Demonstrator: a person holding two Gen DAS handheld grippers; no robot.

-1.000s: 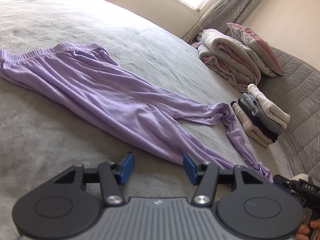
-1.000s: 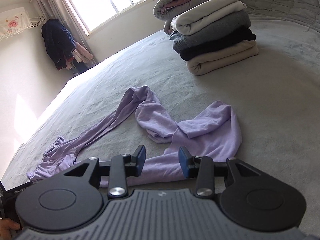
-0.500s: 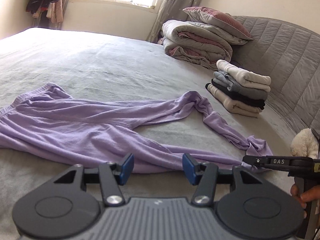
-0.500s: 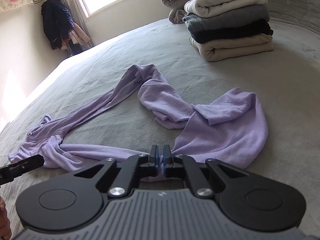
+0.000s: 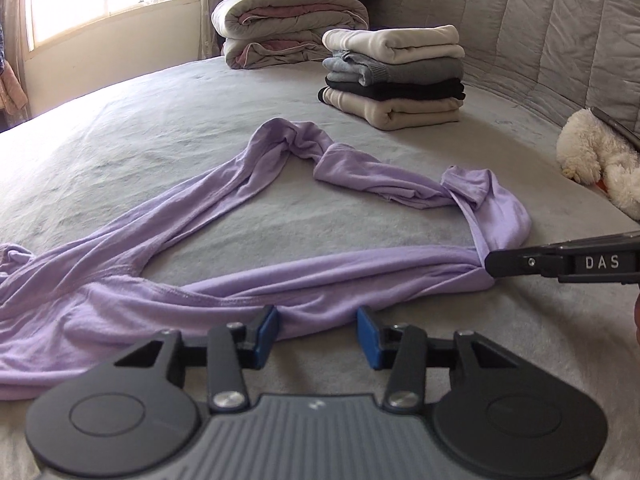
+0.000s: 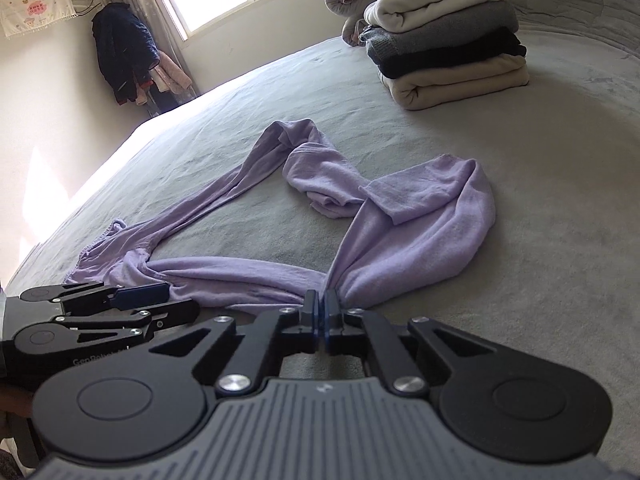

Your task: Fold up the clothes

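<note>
- Near the bed's (image 5: pixel 360 224) front edge, purple pants (image 5: pixel 224 292) lay unfolded, legs splayed in a loop, far leg twisted back on itself.
- My right gripper (image 6: pixel 321 312) was clenched on the near leg's bunched fabric.
- My left gripper (image 5: pixel 317 334) was spread wide, holding nothing, pads just beside the near leg.
- Stack of folded clothes (image 5: pixel 394 80) sat toward the headboard end: those looked done.
- Pants left: straighten, then fold.

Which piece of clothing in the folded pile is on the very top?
The white one is on top of the folded pile. Under it come the grey one, then the black one, and the beige one at the bottom.
</note>
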